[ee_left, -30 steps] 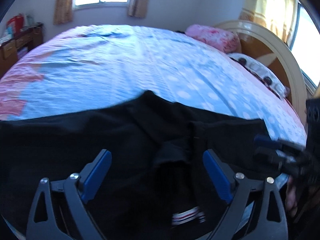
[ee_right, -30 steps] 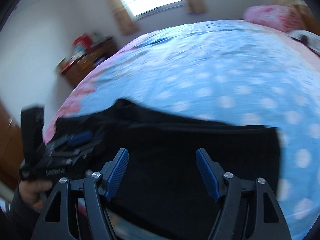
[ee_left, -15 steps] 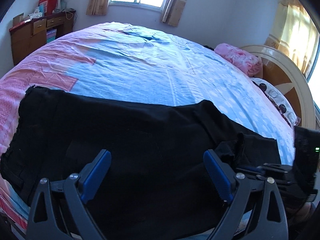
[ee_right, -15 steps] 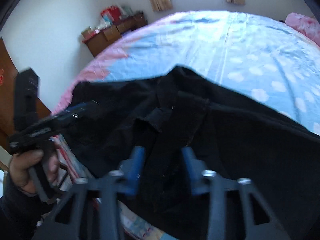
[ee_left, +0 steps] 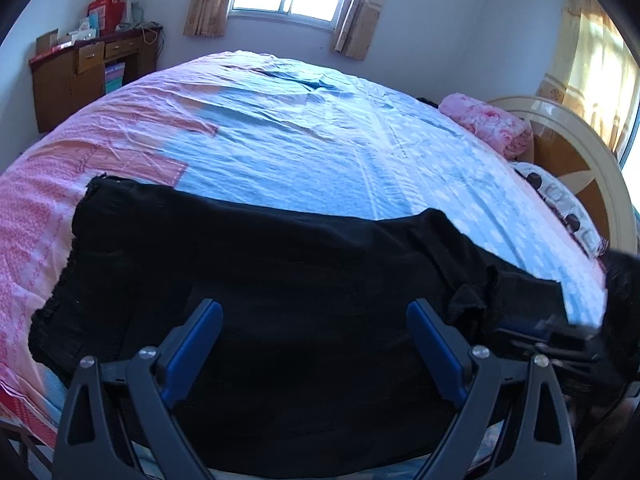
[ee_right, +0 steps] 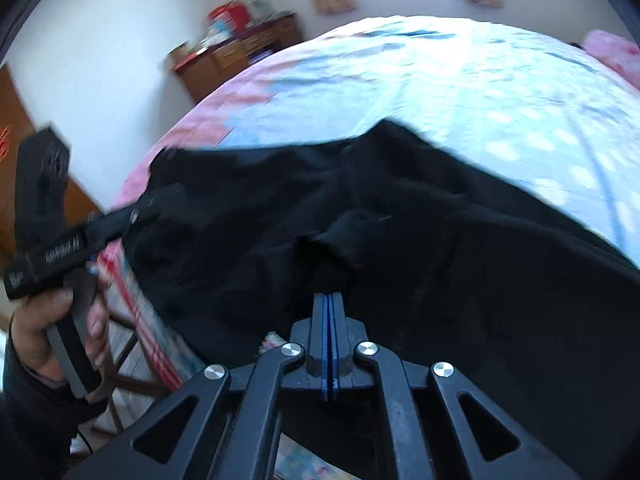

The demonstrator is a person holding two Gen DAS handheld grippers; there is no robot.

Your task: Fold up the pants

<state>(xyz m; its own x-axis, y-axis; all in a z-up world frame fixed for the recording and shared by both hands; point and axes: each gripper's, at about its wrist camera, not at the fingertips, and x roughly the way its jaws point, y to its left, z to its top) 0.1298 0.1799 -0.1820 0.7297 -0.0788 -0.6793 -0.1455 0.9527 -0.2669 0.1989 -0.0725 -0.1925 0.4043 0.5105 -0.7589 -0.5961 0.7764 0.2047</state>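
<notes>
on the bed (ee_left: 304, 152), black pants (ee_left: 280, 288) between both grippers

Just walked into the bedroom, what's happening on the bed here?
A person with a gripper in each hand is folding black pants spread across the near edge of the bed. The right gripper has jaws that have just been closing and appear pinched on a bunched fold of the pants. The left gripper hovers open over the cloth, holding nothing.

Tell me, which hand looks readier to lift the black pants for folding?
Right. The right gripper's jaws have just closed, seemingly pinching a raised fold of the pants; the left gripper hovers open above them.
</notes>
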